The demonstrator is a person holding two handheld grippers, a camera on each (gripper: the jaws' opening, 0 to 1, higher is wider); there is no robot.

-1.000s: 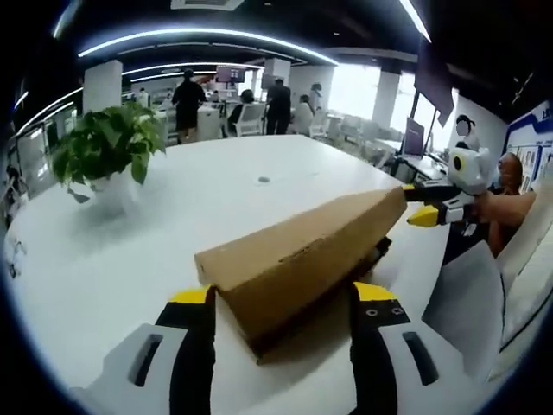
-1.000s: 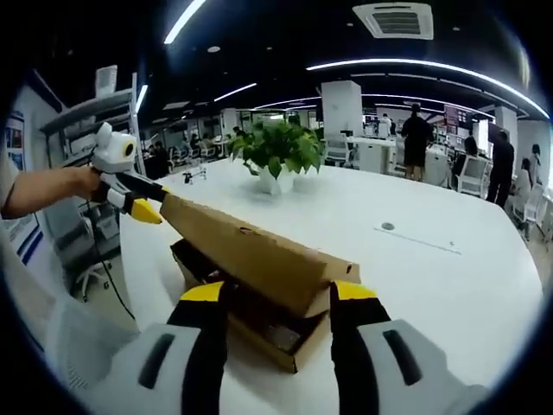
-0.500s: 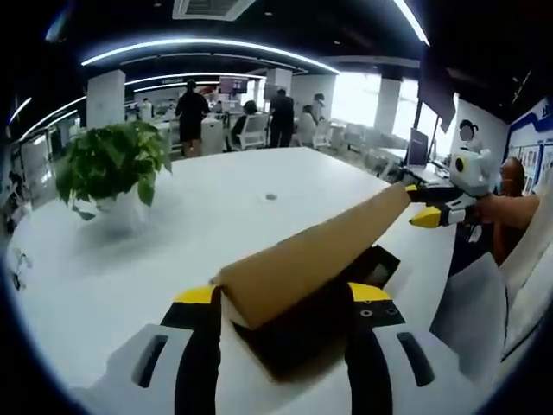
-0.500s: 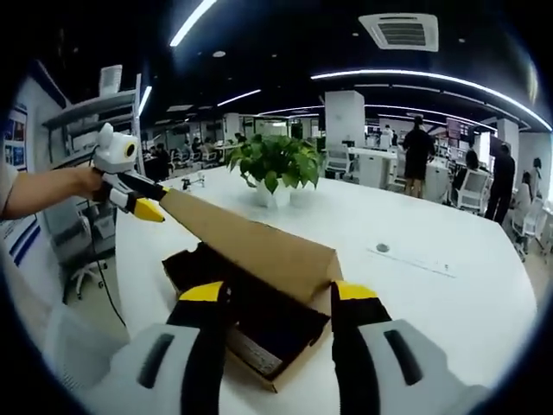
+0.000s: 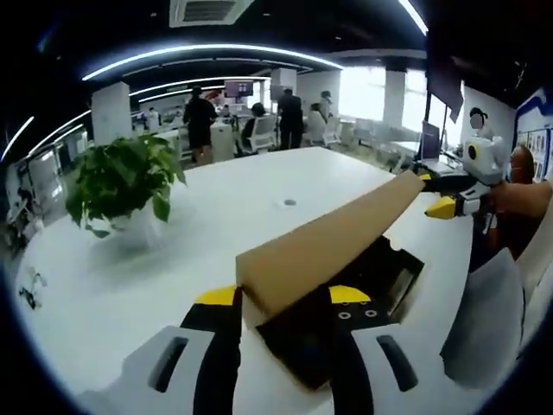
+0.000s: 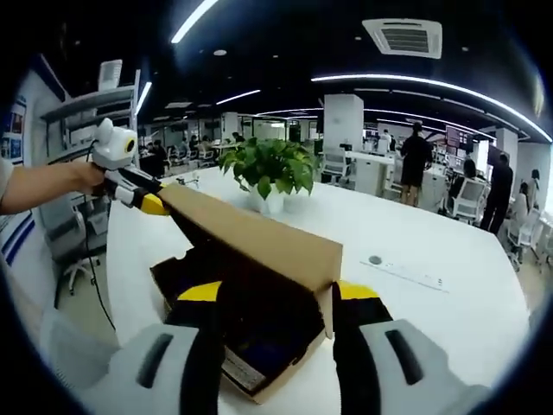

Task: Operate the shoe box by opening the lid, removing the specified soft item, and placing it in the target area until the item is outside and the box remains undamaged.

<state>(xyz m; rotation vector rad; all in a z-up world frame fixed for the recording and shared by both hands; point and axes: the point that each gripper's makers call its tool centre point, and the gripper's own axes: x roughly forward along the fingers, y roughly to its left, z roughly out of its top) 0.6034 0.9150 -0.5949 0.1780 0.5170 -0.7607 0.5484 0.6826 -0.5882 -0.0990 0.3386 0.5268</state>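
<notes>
- Shoe box (image 6: 251, 346) sits on the white surface (image 6: 432, 259), its interior dark.
- Cardboard lid (image 5: 328, 246) is raised at a slant above the box.
- Left tool (image 5: 281, 298): jaws spread either side of one lid corner; contact cannot be confirmed.
- Right tool (image 6: 272, 294): jaws spread, flanking the opposite end of the lid and box.
- Contents appear dark, with a pale label; the soft item is not identifiable.
- Potted plant (image 6: 272, 173) stands well apart on the surface.
</notes>
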